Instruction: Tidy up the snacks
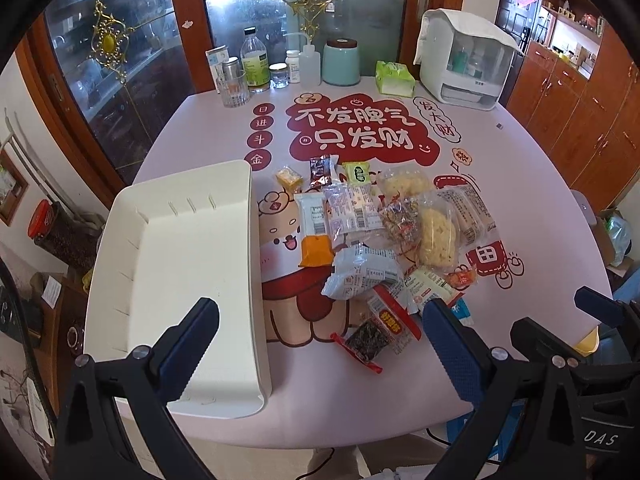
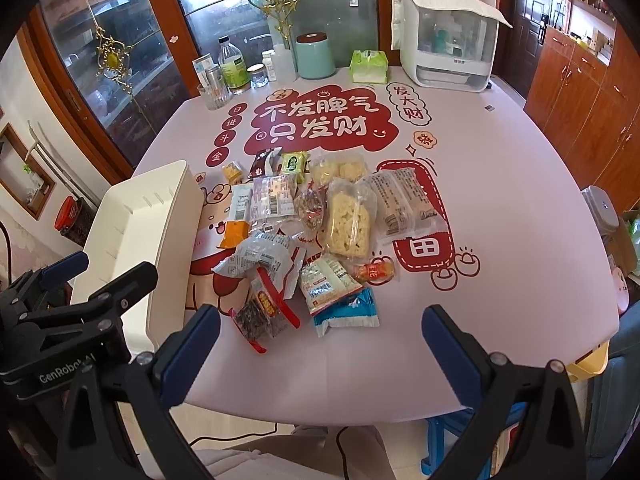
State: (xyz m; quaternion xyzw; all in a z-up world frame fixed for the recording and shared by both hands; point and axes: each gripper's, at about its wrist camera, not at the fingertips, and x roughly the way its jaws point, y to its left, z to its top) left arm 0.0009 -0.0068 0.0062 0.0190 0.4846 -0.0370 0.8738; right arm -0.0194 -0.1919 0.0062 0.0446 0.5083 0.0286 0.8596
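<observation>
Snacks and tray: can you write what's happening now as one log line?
left gripper open, empty | right gripper open, empty | white tray empty | snack pile on table beside tray

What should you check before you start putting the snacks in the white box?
1. White tray has nothing in it: ok.
2. Left gripper open, holding nothing: ok.
3. Right gripper open, holding nothing: ok.
4. Snack pile lies beside the tray, out in the open: ok.
5. Nearest packets, the red-edged dark packet and the blue packet, are easy to pick singly: not ok, they overlap others.
6. Drinking glass stands well away from the pile: ok.
</observation>
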